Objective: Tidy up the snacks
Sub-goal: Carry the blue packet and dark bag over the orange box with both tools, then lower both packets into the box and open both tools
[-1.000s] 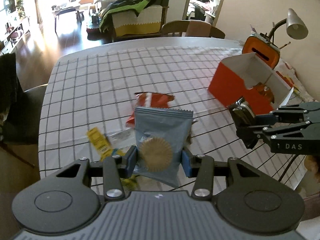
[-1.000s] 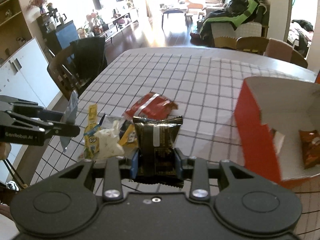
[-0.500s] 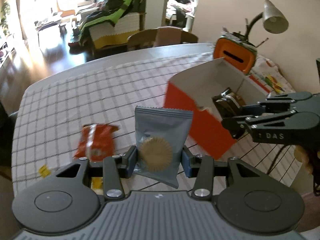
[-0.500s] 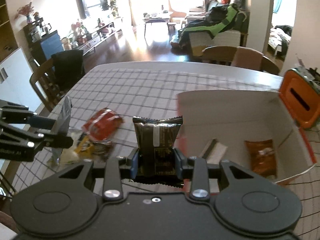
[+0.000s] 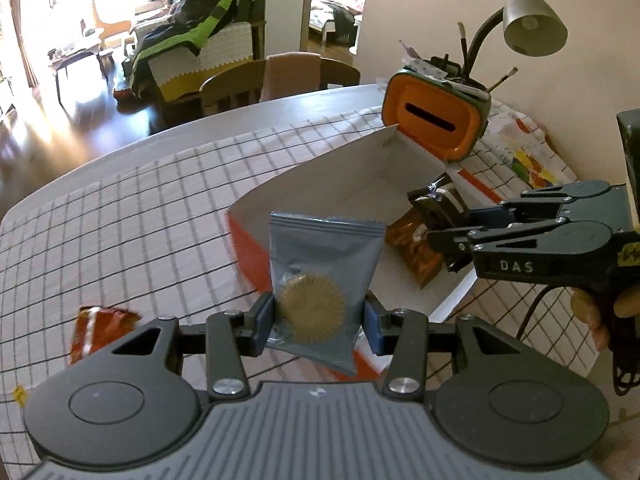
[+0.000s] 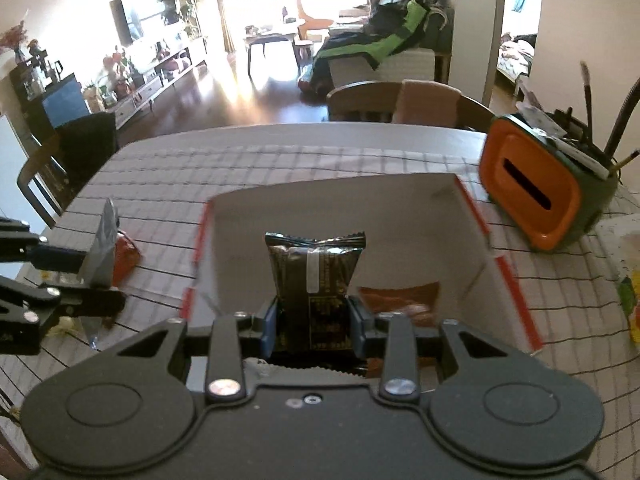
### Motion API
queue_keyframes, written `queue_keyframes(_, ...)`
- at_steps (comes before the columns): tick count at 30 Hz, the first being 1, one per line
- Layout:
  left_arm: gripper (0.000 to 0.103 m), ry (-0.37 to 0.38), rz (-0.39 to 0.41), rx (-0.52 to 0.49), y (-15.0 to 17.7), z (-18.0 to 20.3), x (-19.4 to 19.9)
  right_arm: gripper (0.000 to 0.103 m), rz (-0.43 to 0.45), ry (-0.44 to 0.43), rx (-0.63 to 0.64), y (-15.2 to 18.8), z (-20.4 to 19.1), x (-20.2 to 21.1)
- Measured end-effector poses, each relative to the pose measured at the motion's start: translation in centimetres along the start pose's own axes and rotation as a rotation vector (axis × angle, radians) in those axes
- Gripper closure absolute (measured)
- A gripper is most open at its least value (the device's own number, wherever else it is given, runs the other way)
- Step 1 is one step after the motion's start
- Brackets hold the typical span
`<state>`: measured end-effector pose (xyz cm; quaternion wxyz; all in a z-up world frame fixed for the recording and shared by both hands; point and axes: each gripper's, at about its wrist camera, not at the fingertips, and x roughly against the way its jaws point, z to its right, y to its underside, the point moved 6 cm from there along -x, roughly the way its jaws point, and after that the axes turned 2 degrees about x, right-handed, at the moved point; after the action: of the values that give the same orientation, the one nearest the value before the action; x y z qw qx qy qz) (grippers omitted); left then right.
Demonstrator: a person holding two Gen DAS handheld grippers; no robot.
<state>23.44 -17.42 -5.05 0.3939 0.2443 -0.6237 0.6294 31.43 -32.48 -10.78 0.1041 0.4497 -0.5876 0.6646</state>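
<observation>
My left gripper (image 5: 318, 316) is shut on a grey-blue cookie packet (image 5: 320, 276), held upright just in front of the orange box (image 5: 248, 248). My right gripper (image 6: 314, 320) is shut on a dark brown snack packet (image 6: 314, 272), held above the open box (image 6: 516, 284). In the left wrist view the right gripper (image 5: 444, 228) hangs over the box's right side with its packet (image 5: 438, 200). An orange snack bag (image 6: 400, 298) lies on the box floor. A red snack packet (image 5: 96, 330) lies on the checked tablecloth, left of the box.
An orange and green desk organiser (image 6: 540, 196) with pens stands behind the box at the right. A grey desk lamp (image 5: 532, 20) leans over it. Chairs (image 6: 400, 104) stand at the far table edge. More small snacks lie near the table's left front edge (image 6: 64, 324).
Both grippers have swung right from the snack pile to the orange box, each still holding its packet. The right gripper now hangs over the box's inside.
</observation>
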Motion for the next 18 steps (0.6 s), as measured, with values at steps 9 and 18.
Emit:
queue_keyframes(9,0.058,-0.028,-0.057,-0.012,-2.9,3.5,-5.1,0.068,-0.041,0.043,0.046,-0.1,5.5,-1.3)
queue_keyframes(18,0.058,-0.06,-0.155,-0.001,-3.1,3.4,-9.5,0.068,-0.14,0.041,0.108,0.6,7.0,-5.0)
